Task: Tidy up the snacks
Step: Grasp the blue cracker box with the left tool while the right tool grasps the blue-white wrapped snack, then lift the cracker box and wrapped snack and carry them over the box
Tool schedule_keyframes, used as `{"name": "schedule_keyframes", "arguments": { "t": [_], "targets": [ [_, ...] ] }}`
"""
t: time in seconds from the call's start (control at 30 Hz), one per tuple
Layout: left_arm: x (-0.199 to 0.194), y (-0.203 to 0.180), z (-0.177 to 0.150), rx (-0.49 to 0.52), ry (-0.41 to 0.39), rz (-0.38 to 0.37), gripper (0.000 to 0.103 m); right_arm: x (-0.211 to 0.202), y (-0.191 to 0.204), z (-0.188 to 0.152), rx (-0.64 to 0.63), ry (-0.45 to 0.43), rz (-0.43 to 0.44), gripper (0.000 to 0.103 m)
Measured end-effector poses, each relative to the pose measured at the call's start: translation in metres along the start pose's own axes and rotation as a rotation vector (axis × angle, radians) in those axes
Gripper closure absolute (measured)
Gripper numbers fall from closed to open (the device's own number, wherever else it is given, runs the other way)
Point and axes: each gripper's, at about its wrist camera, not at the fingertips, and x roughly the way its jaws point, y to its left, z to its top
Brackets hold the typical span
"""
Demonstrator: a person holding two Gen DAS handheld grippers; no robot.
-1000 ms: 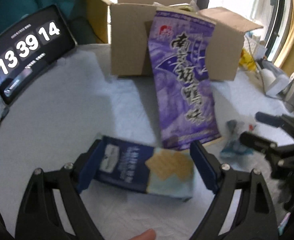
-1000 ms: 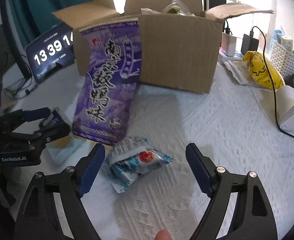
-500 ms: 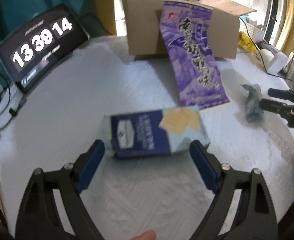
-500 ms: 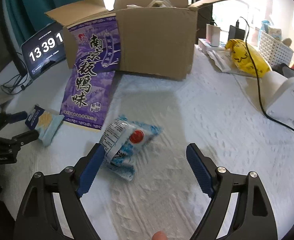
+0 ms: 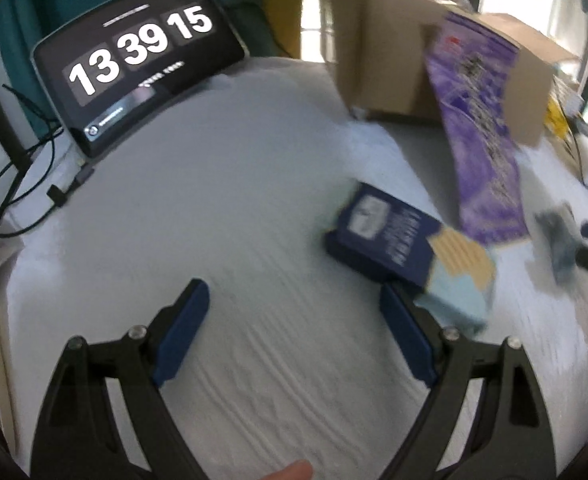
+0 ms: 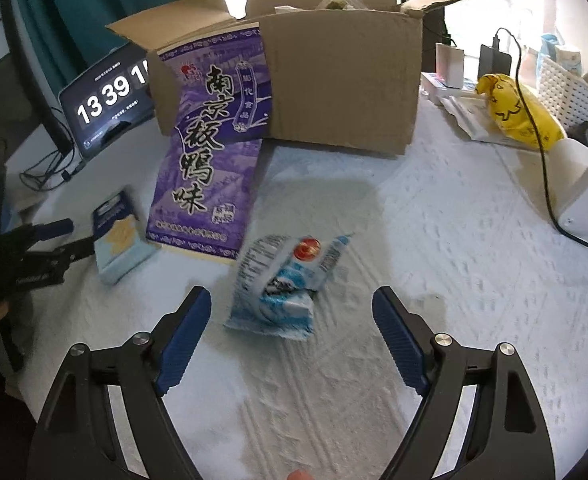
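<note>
The left tool (image 5: 294,320) stood wide open over bare white worktop (image 5: 214,200), gripping nothing; the dark-blue snack box (image 5: 397,240) lay at right of frame, just beyond its right finger. The right tool (image 6: 292,320) gaped too, the blue-white snack packet (image 6: 282,280) loose between its tips. Behind, the cardboard box (image 6: 341,80) propped a purple pack (image 6: 210,140).

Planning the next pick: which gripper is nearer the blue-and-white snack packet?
Right. The right gripper has the blue-and-white snack packet just ahead between its open jaws; the left gripper sits far off by the navy cracker box.
</note>
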Motion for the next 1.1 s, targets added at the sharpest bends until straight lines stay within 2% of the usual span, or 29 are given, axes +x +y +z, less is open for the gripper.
{"name": "schedule_keyframes", "arguments": {
  "t": [0.13, 0.23, 0.27, 0.37, 0.4, 0.53, 0.63, 0.67, 0.7, 0.77, 0.8, 0.9, 1.1],
  "targets": [
    [0.010, 0.008, 0.020, -0.078, -0.002, -0.042, 0.015, 0.009, 0.000, 0.004, 0.012, 0.013, 0.010, 0.018],
    [0.005, 0.005, 0.033, -0.145, -0.020, -0.129, 0.015, 0.014, -0.001, 0.006, 0.019, 0.014, 0.013, 0.032],
    [0.001, 0.002, 0.035, -0.156, -0.032, -0.148, 0.015, 0.016, -0.002, 0.008, 0.015, 0.016, 0.013, 0.043],
    [-0.008, -0.020, 0.038, -0.130, -0.048, -0.191, 0.015, 0.016, -0.002, 0.008, 0.012, 0.008, 0.027, 0.050],
    [-0.006, -0.035, 0.037, -0.074, -0.031, -0.194, 0.015, 0.015, -0.003, 0.008, 0.007, 0.003, 0.030, 0.053],
    [0.010, -0.068, 0.023, 0.053, 0.051, -0.189, 0.015, 0.006, -0.007, 0.007, 0.007, -0.019, 0.043, 0.056],
    [0.009, -0.083, 0.013, 0.147, 0.037, -0.128, 0.015, -0.005, -0.013, 0.007, 0.005, -0.048, 0.050, 0.057],
    [0.007, -0.084, 0.011, 0.160, 0.030, -0.128, 0.016, -0.010, -0.014, 0.008, 0.007, -0.060, 0.054, 0.057],
    [0.005, -0.082, 0.010, 0.162, 0.027, -0.135, 0.018, -0.014, -0.016, 0.008, 0.007, -0.070, 0.057, 0.057],
    [0.000, -0.079, 0.009, 0.177, 0.013, -0.120, 0.035, -0.020, -0.019, 0.009, 0.009, -0.085, 0.059, 0.058],
    [-0.002, -0.076, 0.010, 0.179, 0.009, -0.120, 0.049, -0.021, -0.021, 0.009, 0.010, -0.089, 0.060, 0.058],
    [0.000, -0.063, 0.011, 0.169, 0.004, -0.110, 0.051, -0.027, -0.024, 0.015, 0.017, -0.108, 0.068, 0.058],
    [-0.024, -0.039, 0.021, 0.137, -0.077, -0.087, 0.051, -0.046, -0.025, 0.033, -0.011, -0.157, 0.053, 0.058]
  ]
}}
